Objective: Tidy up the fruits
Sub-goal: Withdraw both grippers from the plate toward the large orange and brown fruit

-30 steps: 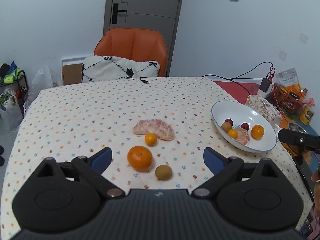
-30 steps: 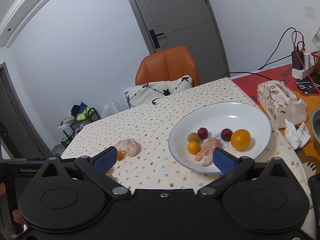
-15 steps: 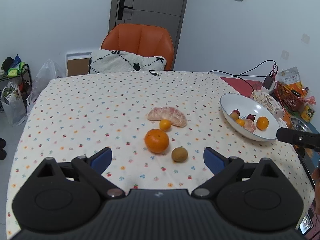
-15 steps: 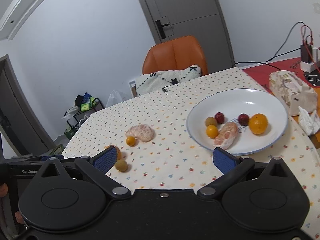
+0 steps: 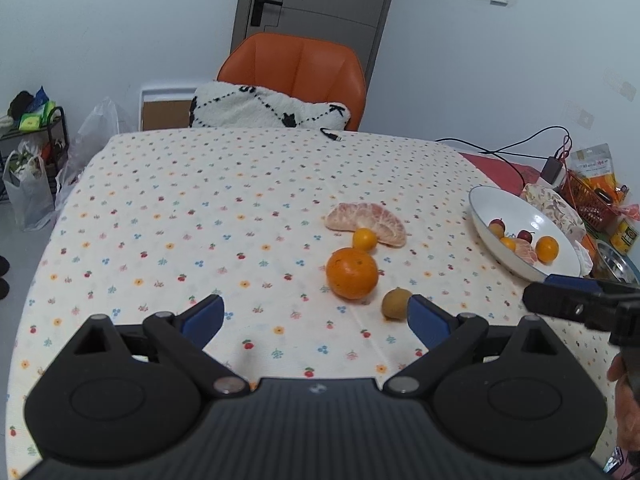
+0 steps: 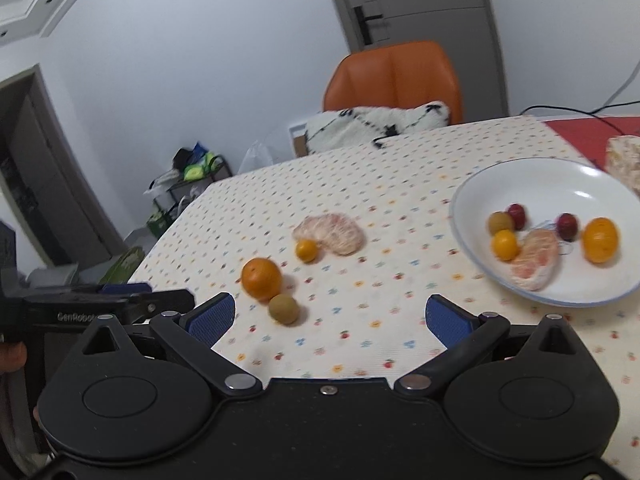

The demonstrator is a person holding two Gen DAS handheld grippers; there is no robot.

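On the dotted tablecloth lie a large orange (image 5: 352,278) (image 6: 262,278), a small orange fruit (image 5: 365,239) (image 6: 307,250), a brown kiwi (image 5: 396,303) (image 6: 283,309) and a peeled pomelo piece (image 5: 366,222) (image 6: 330,232). A white bowl (image 5: 516,208) (image 6: 560,176) at the right holds several small fruits and a pomelo segment. My left gripper (image 5: 316,318) hangs open, its right fingertip beside the kiwi. My right gripper (image 6: 330,316) is open too, just right of the kiwi, nothing held.
An orange chair (image 5: 296,64) with a black-and-white cushion (image 5: 268,110) stands behind the table. Cables, a tissue pack (image 5: 554,208) and clutter sit at the far right. Bags and a rack (image 5: 28,152) stand on the floor at the left.
Both grippers have swung left: the loose fruits have shifted right in both views, and the bowl now lies at the right edge of the right wrist view. Both stay open.
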